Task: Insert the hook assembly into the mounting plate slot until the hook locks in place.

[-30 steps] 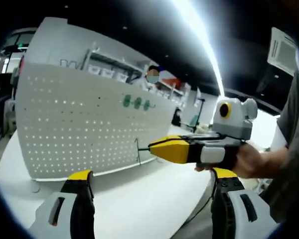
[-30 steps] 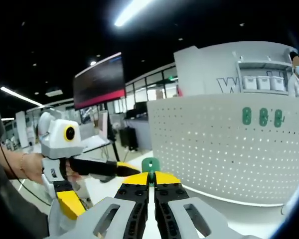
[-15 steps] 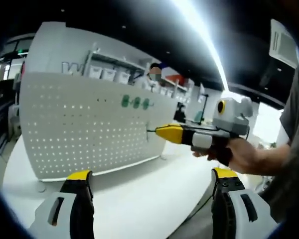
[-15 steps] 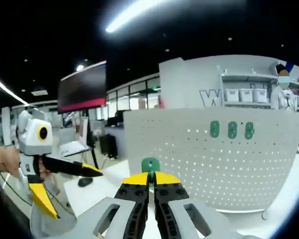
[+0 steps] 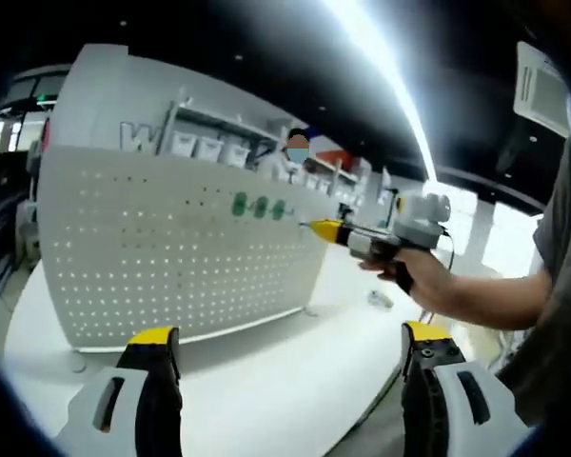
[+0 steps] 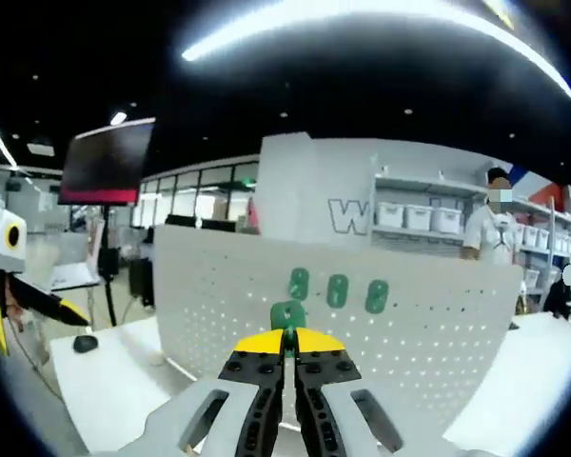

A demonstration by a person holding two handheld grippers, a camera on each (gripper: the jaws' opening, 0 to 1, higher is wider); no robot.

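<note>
Right now my right gripper (image 6: 287,354) has its yellow-tipped fingers (image 6: 264,343) pressed together on the small green plastic hook assembly (image 6: 287,315), whose rounded head pokes up just past the tips. Ahead of it stands the upright white perforated mounting plate (image 6: 428,333), and three green hook pieces (image 6: 337,288) already sit side by side in its upper rows, a little above the one I am carrying. In the left gripper view the same right gripper (image 5: 325,229) reaches toward the board's upper right area, near those green pieces (image 5: 258,206); whether the hook touches the plate I cannot tell. My left gripper (image 5: 290,367) waits low with its fingers (image 5: 154,335) spread wide and nothing between them, above the white tabletop (image 5: 285,371) that carries the plate.

By my reckoning, the pick-up and the approach are done; seating the hook in a slot and pushing until it locks are left. Behind the board I see white shelving with bins (image 6: 419,216) and a person standing (image 6: 485,228).
</note>
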